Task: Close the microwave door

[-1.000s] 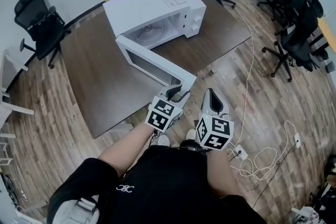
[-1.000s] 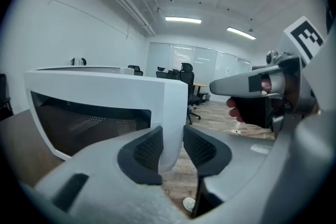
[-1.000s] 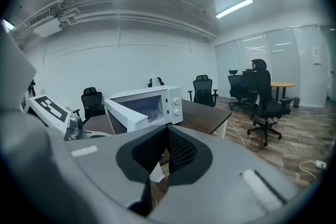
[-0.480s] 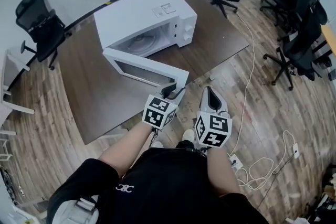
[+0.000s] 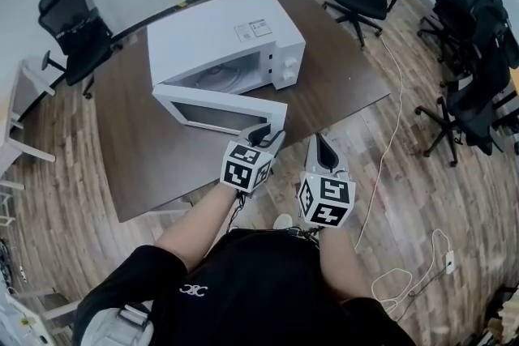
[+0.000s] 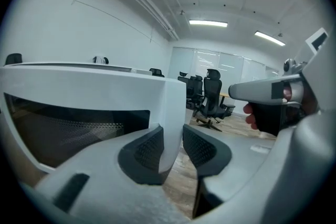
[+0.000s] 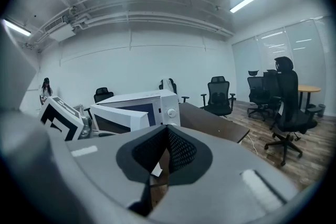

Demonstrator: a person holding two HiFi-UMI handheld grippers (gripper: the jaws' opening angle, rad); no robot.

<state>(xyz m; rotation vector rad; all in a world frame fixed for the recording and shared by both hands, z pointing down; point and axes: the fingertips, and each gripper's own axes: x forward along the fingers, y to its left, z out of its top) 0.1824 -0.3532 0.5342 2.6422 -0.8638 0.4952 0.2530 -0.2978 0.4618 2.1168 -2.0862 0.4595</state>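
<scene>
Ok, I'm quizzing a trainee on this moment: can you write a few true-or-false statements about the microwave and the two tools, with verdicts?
1. The boxy white microwave has its door fully shut. False: the door stands partly open, swung out over the table.
2. The door's free edge sits between the jaws of the left tool. True.
3. The right tool grips the door as well. False: its jaws are together on nothing, and it is held off to the right of the door.
4. The microwave stands on a dark brown wooden table. True.
</scene>
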